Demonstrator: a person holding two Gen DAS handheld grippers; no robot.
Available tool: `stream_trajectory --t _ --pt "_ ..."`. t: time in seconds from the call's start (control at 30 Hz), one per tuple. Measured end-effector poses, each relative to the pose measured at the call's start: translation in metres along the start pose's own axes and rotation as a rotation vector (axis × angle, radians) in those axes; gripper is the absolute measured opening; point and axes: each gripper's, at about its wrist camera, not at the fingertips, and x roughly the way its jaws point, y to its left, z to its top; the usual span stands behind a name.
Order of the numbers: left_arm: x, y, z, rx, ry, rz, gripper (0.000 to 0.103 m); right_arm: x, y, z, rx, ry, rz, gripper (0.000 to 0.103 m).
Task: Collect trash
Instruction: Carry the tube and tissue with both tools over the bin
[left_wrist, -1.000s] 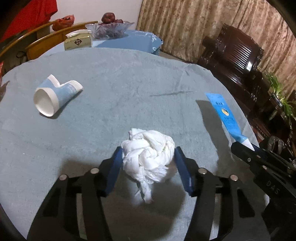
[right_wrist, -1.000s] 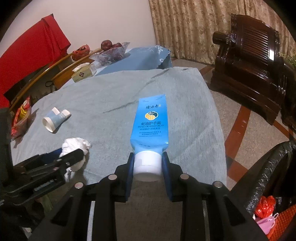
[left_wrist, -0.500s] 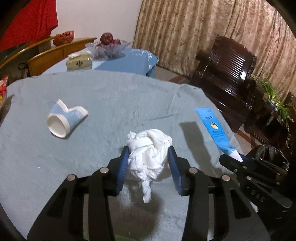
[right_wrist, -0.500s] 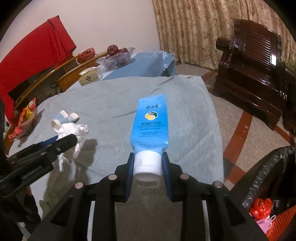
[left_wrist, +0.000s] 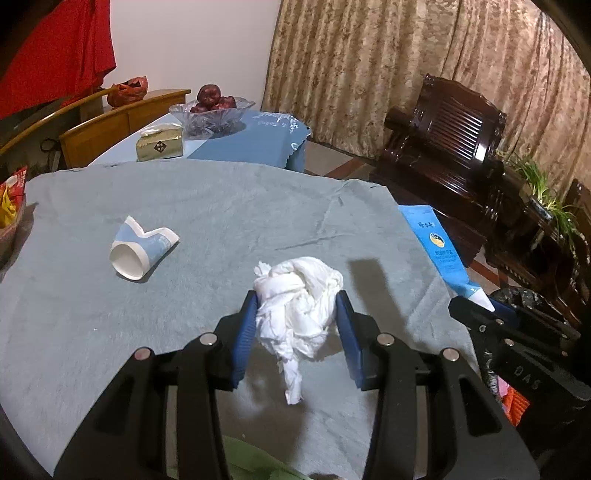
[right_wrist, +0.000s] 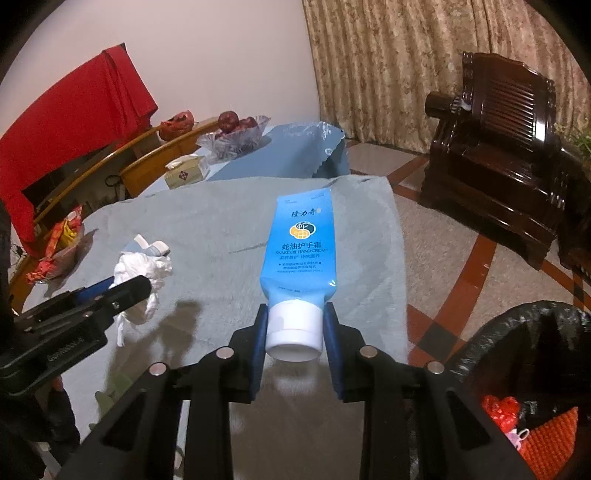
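My left gripper (left_wrist: 297, 306) is shut on a crumpled white tissue (left_wrist: 297, 299) and holds it above the grey-blue tablecloth (left_wrist: 221, 206); a strand hangs down. My right gripper (right_wrist: 294, 321) is shut on the white cap of a blue hand cream tube (right_wrist: 299, 240), lifted off the table. The tube also shows in the left wrist view (left_wrist: 437, 247), the tissue in the right wrist view (right_wrist: 142, 269). A crushed blue and white paper cup (left_wrist: 142, 251) lies on the cloth to the left.
A black-bagged trash bin (right_wrist: 532, 376) with some trash stands on the floor at the right. A tissue box (left_wrist: 159, 147) and a glass fruit bowl (left_wrist: 212, 110) sit on a farther table. A dark wooden armchair (right_wrist: 495, 155) stands at the right. A snack basket (right_wrist: 55, 251) is at left.
The left gripper closed on the tissue and lifted it off the cloth. The right gripper, holding the tube, has also risen; both cameras now look from higher up.
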Motion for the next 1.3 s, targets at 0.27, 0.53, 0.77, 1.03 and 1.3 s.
stream_trajectory --t 0.27,0.53,0.77,1.03,1.3 --pt "-0.021 -0.025 -0.005 0.018 -0.027 -0.024 0.041 -0.038 -0.007 -0.002 -0.001 -0.042 -0.005 0.029" --pt "-0.035 -0.066 -0.01 0.069 -0.031 -0.098 0.041 -0.085 -0.03 -0.01 0.009 -0.094 -0.034 0.029" --pt "-0.043 -0.115 -0.019 0.115 -0.042 -0.172 0.042 -0.125 -0.067 -0.028 0.044 -0.112 -0.085 0.029" --pt "-0.049 -0.181 -0.035 0.191 -0.055 -0.27 0.042 -0.172 -0.116 -0.052 0.105 -0.137 -0.179 0.029" --pt "-0.047 -0.232 -0.051 0.242 -0.042 -0.343 0.042 -0.2 -0.156 -0.079 0.157 -0.126 -0.255 0.029"
